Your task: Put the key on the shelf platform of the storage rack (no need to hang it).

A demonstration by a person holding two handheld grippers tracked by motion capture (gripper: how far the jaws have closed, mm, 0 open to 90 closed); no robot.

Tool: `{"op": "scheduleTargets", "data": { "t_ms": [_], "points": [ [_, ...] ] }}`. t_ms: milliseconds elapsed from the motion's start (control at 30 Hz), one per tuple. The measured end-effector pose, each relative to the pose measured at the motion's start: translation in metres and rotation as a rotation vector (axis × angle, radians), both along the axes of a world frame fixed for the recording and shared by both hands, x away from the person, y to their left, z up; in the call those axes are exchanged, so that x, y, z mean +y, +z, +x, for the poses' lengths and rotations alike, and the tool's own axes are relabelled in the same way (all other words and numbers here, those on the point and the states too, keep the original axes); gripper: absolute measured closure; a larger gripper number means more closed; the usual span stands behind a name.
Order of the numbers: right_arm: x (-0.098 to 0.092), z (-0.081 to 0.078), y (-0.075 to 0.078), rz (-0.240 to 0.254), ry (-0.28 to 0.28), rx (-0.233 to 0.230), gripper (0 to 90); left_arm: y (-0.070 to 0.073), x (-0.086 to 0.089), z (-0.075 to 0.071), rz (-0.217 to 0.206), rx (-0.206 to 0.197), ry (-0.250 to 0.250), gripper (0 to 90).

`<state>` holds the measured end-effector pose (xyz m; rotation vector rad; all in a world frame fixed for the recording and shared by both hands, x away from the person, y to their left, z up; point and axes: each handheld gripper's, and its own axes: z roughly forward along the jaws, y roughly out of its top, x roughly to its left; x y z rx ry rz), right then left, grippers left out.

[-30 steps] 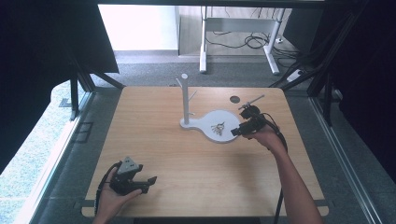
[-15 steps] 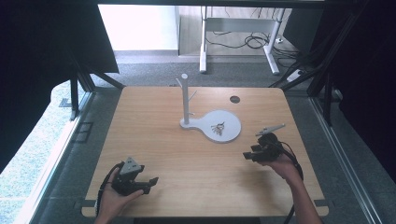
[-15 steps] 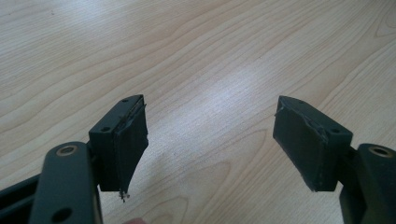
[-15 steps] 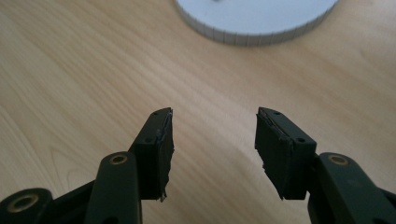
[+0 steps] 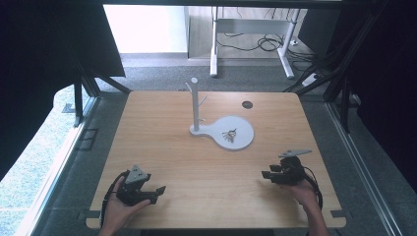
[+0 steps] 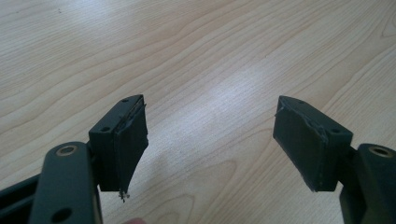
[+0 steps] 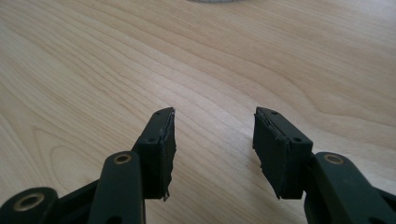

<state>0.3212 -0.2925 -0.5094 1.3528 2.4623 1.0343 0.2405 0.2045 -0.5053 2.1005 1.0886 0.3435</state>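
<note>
A white stand (image 5: 195, 105) with an upright post and short pegs rises from a white base plate (image 5: 241, 140) at the middle of the wooden table (image 5: 211, 162). A small bunch of keys (image 5: 229, 135) lies on that plate. My right gripper (image 5: 266, 174) rests low at the near right, open, jaws pointing left; its own view shows the right gripper (image 7: 212, 133) with nothing between the jaws. Near the front left edge my left gripper (image 5: 158, 191) is open over bare wood, and the left gripper (image 6: 210, 126) has its jaws spread wide apart.
A round dark hole (image 5: 247, 104) sits in the tabletop at the back right. Black frame struts (image 5: 339, 73) flank the table. A white desk frame (image 5: 251, 29) and cables stand on the floor beyond the far edge.
My right gripper has drawn back from the white plate toward the near right edge, leaving the keys on the plate. The left gripper has stayed in place.
</note>
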Motion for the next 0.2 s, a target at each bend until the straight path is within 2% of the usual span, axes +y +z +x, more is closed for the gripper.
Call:
{"op": "scheduleTargets", "data": {
  "t_ms": [33, 67, 200],
  "points": [
    [0.0007, -0.0013, -0.0002, -0.017, 0.004, -0.004, 48.7, -0.0001, 0.0002, 0.0000, 0.001, 0.000, 0.000, 26.4],
    [-0.0003, -0.0041, 0.0010, -0.014, 0.003, -0.030, 48.7, -0.0003, 0.0005, 0.0003, 0.001, 0.000, 0.000, 26.4],
    [-0.0039, -0.0063, 0.0027, -0.013, -0.006, -0.052, 47.0, -0.0001, 0.0010, 0.0006, 0.001, 0.000, 0.000, 26.4]
  ]
}}
